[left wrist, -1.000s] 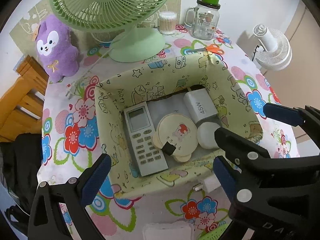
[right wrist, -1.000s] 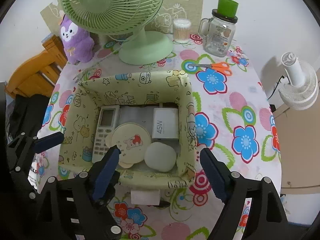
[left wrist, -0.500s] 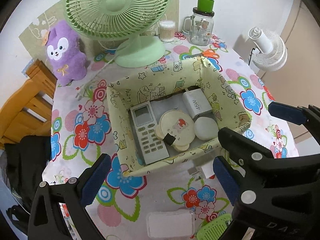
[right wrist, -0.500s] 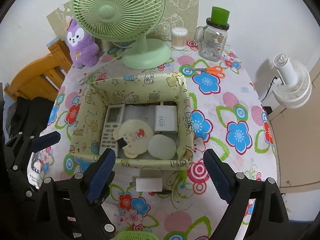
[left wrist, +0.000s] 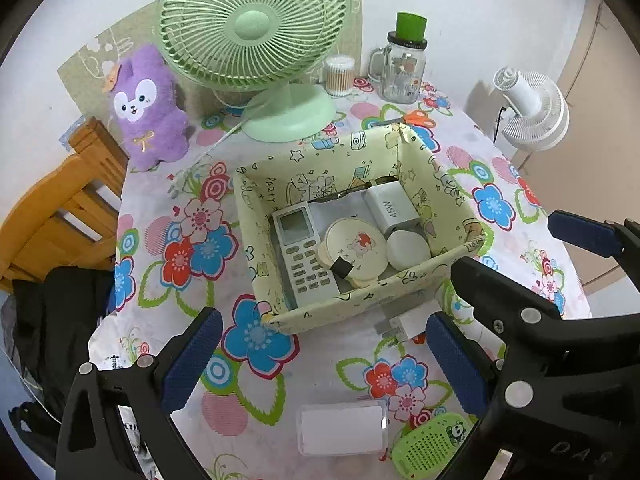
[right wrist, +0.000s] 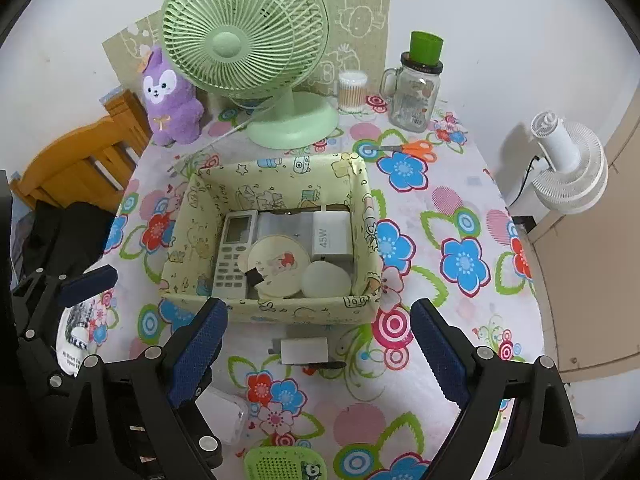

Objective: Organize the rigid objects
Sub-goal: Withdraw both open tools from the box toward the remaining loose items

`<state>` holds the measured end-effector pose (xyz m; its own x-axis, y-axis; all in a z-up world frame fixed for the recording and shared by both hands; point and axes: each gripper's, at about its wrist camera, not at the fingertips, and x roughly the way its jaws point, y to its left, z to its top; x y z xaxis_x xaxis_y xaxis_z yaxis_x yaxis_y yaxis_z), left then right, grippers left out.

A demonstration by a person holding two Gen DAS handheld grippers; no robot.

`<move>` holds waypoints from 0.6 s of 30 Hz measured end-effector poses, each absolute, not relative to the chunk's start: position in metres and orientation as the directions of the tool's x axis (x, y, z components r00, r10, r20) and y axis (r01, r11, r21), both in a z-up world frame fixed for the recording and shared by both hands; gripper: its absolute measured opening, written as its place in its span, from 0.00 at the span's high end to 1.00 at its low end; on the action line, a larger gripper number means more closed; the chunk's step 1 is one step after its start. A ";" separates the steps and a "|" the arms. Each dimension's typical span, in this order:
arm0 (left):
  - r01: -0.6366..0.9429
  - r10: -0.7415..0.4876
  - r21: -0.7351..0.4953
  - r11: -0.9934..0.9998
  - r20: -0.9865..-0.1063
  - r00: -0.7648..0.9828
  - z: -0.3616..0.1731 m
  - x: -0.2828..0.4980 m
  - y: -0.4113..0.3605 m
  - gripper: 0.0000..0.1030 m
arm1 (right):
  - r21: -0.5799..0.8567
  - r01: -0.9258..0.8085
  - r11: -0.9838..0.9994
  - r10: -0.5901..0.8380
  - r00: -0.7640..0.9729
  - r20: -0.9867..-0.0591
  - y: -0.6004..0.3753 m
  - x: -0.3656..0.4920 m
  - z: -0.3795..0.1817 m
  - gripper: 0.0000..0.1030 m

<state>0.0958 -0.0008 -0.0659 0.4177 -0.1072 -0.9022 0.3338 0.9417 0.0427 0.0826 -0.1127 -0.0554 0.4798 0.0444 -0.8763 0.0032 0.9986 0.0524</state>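
Observation:
A yellow patterned fabric box (left wrist: 360, 309) (right wrist: 280, 313) holds a white remote (left wrist: 304, 256) (right wrist: 234, 252), a round cream compact (left wrist: 356, 246) (right wrist: 280, 262), a white 45W charger (left wrist: 390, 208) (right wrist: 330, 236) and a white puck (left wrist: 408, 250) (right wrist: 326, 280). On the table in front of the box lie a small white plug (left wrist: 408, 324) (right wrist: 304, 350), a clear case (left wrist: 340, 428) and a green perforated item (left wrist: 428, 446) (right wrist: 280, 466). My left gripper (left wrist: 322, 360) is open above the table and holds nothing. My right gripper (right wrist: 320, 354) hovers over the plug; its jaws are opening, with nothing gripped.
At the back of the floral tablecloth stand a green fan (right wrist: 248, 48), a purple plush (right wrist: 170, 100), a cotton-swab tub (right wrist: 352, 90) and a glass jar (right wrist: 416, 92). Orange scissors (right wrist: 412, 147) lie behind the box. A wooden chair (right wrist: 76, 160) is at left, a white fan (right wrist: 568, 168) at right.
Both grippers have risen and drawn back from the box, so the plug, clear case and green item now show. The right jaws stand wider apart.

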 end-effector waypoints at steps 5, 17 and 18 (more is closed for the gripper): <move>0.324 -0.110 0.041 0.945 -0.895 0.433 -0.059 0.089 0.005 0.00 | 0.051 0.004 0.999 0.043 0.497 -0.867 -0.109 0.073 -0.047 0.08; 0.319 -0.135 0.019 0.947 -0.880 0.455 -0.055 0.066 0.022 0.00 | 0.050 0.043 0.998 0.020 0.525 -0.851 -0.102 0.049 -0.037 0.08; 0.323 -0.147 0.009 0.946 -0.879 0.454 -0.055 0.064 0.024 0.01 | 0.048 0.051 0.998 0.014 0.527 -0.850 -0.102 0.047 -0.037 0.08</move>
